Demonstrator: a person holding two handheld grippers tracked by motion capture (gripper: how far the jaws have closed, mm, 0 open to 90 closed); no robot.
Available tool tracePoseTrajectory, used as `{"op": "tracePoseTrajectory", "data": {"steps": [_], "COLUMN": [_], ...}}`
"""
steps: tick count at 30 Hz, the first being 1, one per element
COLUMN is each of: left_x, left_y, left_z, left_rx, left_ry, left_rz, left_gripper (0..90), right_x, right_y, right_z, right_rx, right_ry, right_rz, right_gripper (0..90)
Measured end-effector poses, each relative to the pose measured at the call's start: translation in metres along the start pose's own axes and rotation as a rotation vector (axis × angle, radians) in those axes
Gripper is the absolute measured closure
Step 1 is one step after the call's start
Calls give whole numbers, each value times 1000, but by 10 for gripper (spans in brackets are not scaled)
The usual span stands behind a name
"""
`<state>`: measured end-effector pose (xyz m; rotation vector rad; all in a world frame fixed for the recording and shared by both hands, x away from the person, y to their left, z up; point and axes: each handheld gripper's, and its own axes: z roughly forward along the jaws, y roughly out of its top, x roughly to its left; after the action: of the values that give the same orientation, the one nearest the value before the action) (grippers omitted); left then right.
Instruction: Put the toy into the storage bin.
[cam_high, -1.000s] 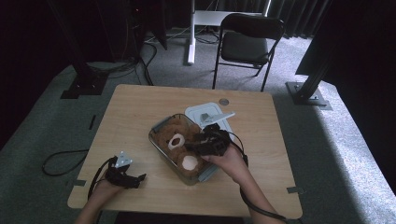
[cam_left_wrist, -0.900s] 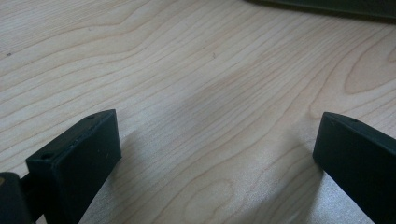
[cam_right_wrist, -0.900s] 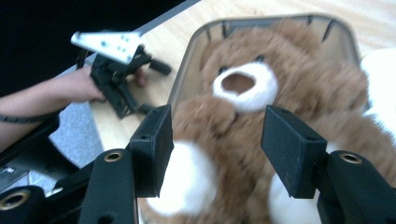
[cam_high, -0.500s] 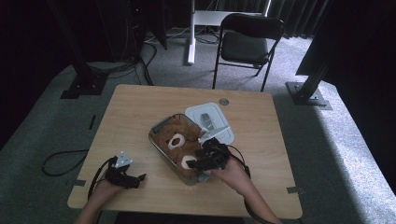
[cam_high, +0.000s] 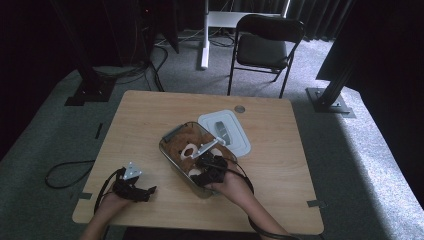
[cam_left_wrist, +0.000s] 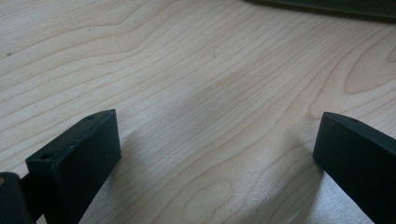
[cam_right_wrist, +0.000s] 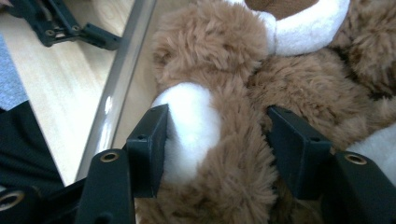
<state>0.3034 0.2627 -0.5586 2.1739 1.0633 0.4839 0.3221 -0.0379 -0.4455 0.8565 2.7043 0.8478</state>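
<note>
A brown and white teddy bear (cam_high: 181, 145) lies in a clear plastic box (cam_high: 169, 136) at the table's middle. My right gripper (cam_high: 202, 169) reaches down into the box. In the right gripper view its jaws (cam_right_wrist: 215, 140) straddle a bear limb (cam_right_wrist: 233, 140) with a white paw patch, and both pads press into the fur. They have just eased open slightly with the limb still between them. My left gripper (cam_high: 146, 192) rests on the table (cam_left_wrist: 210, 56) at the near left, its jaws (cam_left_wrist: 217, 144) wide apart over bare wood.
The box's white lid (cam_high: 235, 131) lies flat just right of the box. A small round disc (cam_high: 240, 108) sits near the far edge. A folding chair (cam_high: 265, 47) stands beyond the table. The left gripper (cam_right_wrist: 60, 23) appears past the box wall.
The right hand has moved toward the near end of the box and down onto the bear. The left gripper has stayed put.
</note>
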Motion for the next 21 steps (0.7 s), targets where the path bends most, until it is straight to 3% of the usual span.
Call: {"op": "tracePoseTrajectory", "data": {"steps": [7, 13, 17, 20, 21], "left_x": [0, 0, 0, 0, 0], "left_y": [0, 0, 0, 0, 0], "left_z": [0, 0, 0, 0, 0], "left_rx": [1, 1, 1, 1, 1], "left_ry": [0, -1, -1, 0, 0], "left_rz": [0, 0, 0, 1, 1], "left_gripper": [14, 14, 14, 14, 14], "right_x": [-3, -12, -25, -41, -47], "right_y": [-2, -4, -6, -7, -8], "right_z": [0, -29, -65, -85, -90], "right_rx": [-23, -122, -226, -257, -254], "right_ry": [33, 127, 108, 64, 46], "right_rz": [11, 62, 92, 101, 118], "right_gripper": [386, 325, 329, 429, 525]}}
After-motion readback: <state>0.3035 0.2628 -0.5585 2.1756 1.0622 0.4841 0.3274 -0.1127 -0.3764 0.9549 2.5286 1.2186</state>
